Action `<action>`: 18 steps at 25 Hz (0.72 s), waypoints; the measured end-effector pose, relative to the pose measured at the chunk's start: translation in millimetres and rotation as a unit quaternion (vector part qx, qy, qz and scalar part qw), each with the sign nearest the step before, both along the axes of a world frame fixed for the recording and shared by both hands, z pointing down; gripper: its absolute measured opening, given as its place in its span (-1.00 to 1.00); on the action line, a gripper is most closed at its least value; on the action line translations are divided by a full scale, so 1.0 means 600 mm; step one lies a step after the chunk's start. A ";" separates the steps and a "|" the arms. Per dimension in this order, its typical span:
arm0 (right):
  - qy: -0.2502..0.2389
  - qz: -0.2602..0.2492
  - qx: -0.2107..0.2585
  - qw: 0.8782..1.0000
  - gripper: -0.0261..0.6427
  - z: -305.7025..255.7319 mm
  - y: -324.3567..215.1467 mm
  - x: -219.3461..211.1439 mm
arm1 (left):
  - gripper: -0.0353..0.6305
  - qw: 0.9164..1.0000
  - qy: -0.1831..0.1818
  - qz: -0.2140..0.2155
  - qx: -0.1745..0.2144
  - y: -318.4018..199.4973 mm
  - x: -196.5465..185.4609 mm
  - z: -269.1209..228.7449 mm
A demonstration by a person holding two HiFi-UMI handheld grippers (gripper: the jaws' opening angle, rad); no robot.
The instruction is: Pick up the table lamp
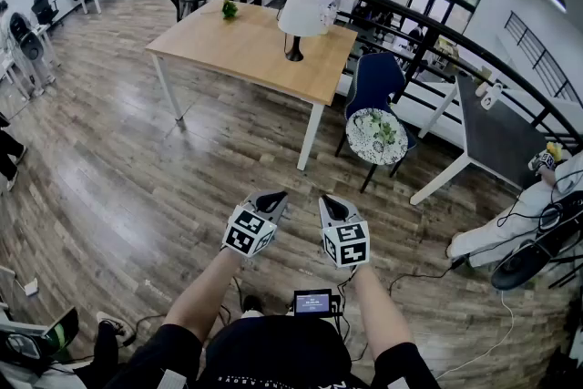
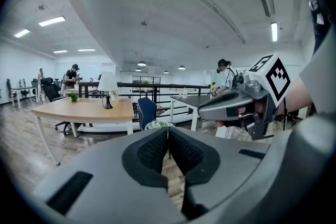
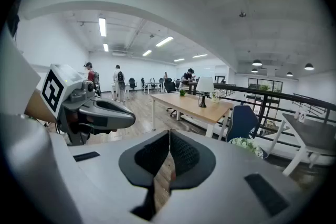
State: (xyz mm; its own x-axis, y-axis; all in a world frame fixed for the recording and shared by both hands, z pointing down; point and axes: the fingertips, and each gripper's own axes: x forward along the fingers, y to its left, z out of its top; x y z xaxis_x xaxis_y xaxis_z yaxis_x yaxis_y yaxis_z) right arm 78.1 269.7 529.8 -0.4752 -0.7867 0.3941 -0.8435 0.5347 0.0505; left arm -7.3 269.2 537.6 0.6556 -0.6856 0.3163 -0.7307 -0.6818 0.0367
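The table lamp [image 1: 296, 18], with a white shade and a black stem and base, stands upright on the far right part of a wooden table [image 1: 228, 50], several steps ahead of me. It also shows small in the left gripper view as the lamp [image 2: 107, 87] and in the right gripper view as the lamp [image 3: 204, 88]. My left gripper [image 1: 271, 199] and right gripper [image 1: 333, 206] are held side by side over the wood floor, far short of the table. The left gripper [image 2: 168, 132] and the right gripper [image 3: 169, 136] are both shut, with nothing between the pads.
A blue chair with a floral cushion [image 1: 376, 135] stands right of the table. A dark railing [image 1: 414, 23] runs behind it, with a grey table [image 1: 496, 137] beyond. A small green plant [image 1: 230, 9] sits on the wooden table. Cables lie on the floor at right.
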 end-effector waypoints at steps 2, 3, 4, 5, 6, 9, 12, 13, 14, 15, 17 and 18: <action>0.002 -0.005 0.001 1.000 -0.83 -0.004 -0.002 -0.004 | -0.83 1.000 0.002 -0.005 0.002 -0.002 -0.004 -0.009; 0.003 -0.007 0.001 1.000 -0.83 -0.004 -0.003 -0.005 | -0.83 1.000 0.002 -0.008 0.003 -0.003 -0.006 -0.012; 0.004 -0.009 0.001 1.000 -0.83 -0.004 -0.002 -0.005 | -0.83 1.000 0.001 -0.011 0.004 -0.004 -0.007 -0.013; 0.006 -0.010 0.001 1.000 -0.83 -0.003 -0.002 -0.004 | -0.83 1.000 -0.001 -0.014 0.005 -0.004 -0.008 -0.013; 0.007 -0.011 0.001 1.000 -0.83 -0.003 -0.001 -0.003 | -0.83 1.000 -0.006 -0.018 0.005 -0.004 -0.009 -0.011; 0.006 -0.014 0.003 1.000 -0.83 -0.007 0.001 -0.001 | -0.83 0.999 -0.021 -0.025 0.007 -0.004 -0.011 -0.007; 0.000 -0.026 0.003 1.000 -0.83 -0.012 0.004 -0.001 | -0.83 0.999 -0.018 -0.025 0.009 -0.002 -0.007 -0.010; -0.002 -0.032 0.003 0.999 -0.83 -0.012 0.005 -0.001 | -0.83 1.000 -0.017 -0.022 0.011 -0.002 -0.003 -0.011; -0.002 -0.039 0.002 0.999 -0.83 -0.010 0.006 -0.002 | -0.83 1.000 -0.014 -0.015 0.013 -0.002 0.002 -0.012; -0.002 -0.045 0.001 0.999 -0.83 -0.009 0.007 -0.003 | -0.83 1.000 -0.010 -0.006 0.015 0.000 0.009 -0.013; 0.003 -0.049 0.003 0.999 -0.83 -0.007 0.005 -0.003 | -0.83 1.000 0.003 0.008 0.014 0.004 0.018 -0.013; 0.005 -0.048 0.005 0.999 -0.83 -0.006 0.003 -0.003 | -0.83 1.000 0.007 0.009 0.013 0.005 0.019 -0.013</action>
State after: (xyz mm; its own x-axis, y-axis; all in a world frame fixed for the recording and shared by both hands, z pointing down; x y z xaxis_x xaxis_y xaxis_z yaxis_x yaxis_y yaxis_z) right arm 76.3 271.6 526.1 -0.5447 -0.7416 0.3915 -0.7879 0.6125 0.0638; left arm 4.2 272.4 529.9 0.6727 -0.6814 0.2884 -0.7174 -0.6961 0.0285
